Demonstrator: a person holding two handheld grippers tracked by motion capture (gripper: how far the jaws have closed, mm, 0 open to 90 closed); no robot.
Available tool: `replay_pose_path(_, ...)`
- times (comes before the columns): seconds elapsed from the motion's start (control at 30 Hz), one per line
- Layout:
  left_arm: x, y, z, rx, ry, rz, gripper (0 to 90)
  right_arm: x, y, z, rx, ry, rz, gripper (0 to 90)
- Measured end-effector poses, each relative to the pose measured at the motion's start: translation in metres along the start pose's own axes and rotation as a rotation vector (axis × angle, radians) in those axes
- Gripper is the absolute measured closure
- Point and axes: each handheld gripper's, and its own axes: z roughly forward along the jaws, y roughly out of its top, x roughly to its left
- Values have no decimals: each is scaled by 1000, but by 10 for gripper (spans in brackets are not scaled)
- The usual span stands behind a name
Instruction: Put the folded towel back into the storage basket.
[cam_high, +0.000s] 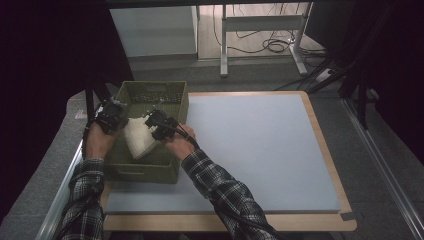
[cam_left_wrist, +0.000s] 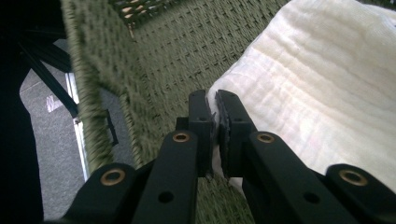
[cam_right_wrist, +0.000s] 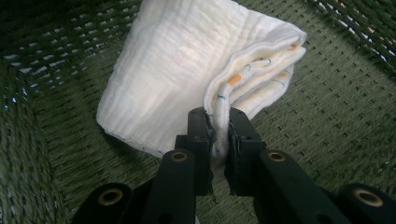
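Note:
A folded cream-white cloth (cam_high: 137, 138) hangs inside a green woven basket (cam_high: 176, 100) at the table's left side. My left gripper (cam_high: 116, 120) is shut on the cloth's left edge; in the left gripper view its jaws pinch a thin fold of the cloth (cam_left_wrist: 322, 93) by the basket wall (cam_left_wrist: 173, 60). My right gripper (cam_high: 156, 125) is shut on the cloth's right edge. In the right gripper view the layered hem of the cloth (cam_right_wrist: 187, 65) runs between the jaws, above the basket floor (cam_right_wrist: 336, 121).
The basket stands on a pale blue mat (cam_high: 260, 140) covering a wooden table (cam_high: 345, 200). Beyond the table are a white desk frame (cam_high: 260, 25) and cables (cam_high: 275, 45) on the floor. A metal rail (cam_high: 385, 165) runs along the right.

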Motion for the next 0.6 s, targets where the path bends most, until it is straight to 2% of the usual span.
replay_pose_path(0.2, -3, 7, 12, 48, 9, 38, 852, 4, 2, 2, 23, -25, -6, 809)
replay_pose_path(0.5, -6, 16, 28, 92, -14, 66, 851, 9, 1, 7, 49, -18, 3, 796)
replay_pose_path(0.6, -9, 18, 33, 100, -26, 69, 846, 9, 0, 7, 58, -12, 17, 756)
